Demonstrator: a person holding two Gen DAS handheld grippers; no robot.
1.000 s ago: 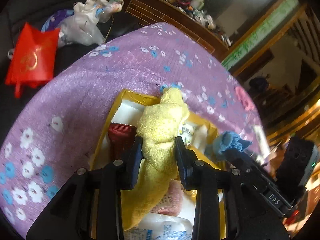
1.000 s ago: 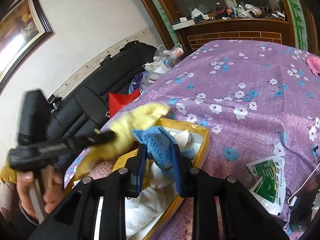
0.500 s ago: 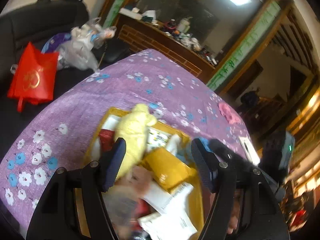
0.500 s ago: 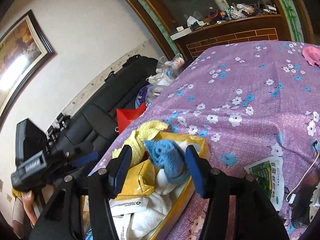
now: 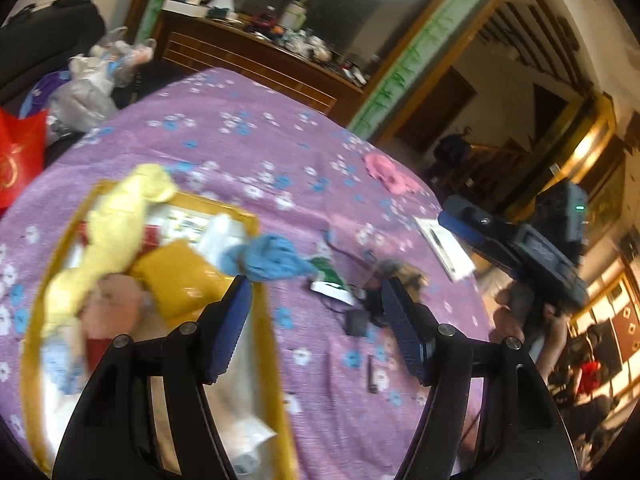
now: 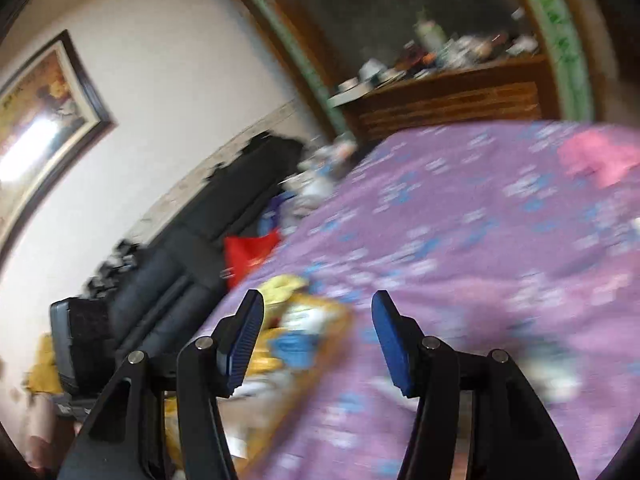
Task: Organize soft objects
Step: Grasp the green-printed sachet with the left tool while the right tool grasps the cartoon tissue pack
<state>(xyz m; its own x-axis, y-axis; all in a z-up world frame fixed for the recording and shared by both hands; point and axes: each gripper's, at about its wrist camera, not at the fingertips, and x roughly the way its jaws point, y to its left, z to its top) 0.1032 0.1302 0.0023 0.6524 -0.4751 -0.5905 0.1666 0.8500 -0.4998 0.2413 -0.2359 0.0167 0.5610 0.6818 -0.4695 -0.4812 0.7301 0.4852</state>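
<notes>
A yellow-rimmed box (image 5: 262,320) sits on the purple flowered tablecloth (image 5: 256,148). A yellow towel (image 5: 112,228) lies along its left side and a blue cloth (image 5: 272,258) hangs over its right rim. A pink cloth (image 5: 386,172) lies far back on the table; it also shows in the right wrist view (image 6: 596,156). My left gripper (image 5: 316,320) is open and empty, raised above the box's right edge. My right gripper (image 6: 318,332) is open and empty, raised above the box (image 6: 320,320); that view is blurred.
Packets, a black adapter with cable (image 5: 356,320) and a white booklet (image 5: 444,246) lie right of the box. A red bag (image 5: 16,160) and plastic bags (image 5: 92,84) sit on a black sofa at left. A wooden sideboard (image 5: 248,60) stands behind the table.
Both grippers opened and let go: the yellow towel and the blue cloth now lie on the box. Both grippers have pulled back and swung to the right.
</notes>
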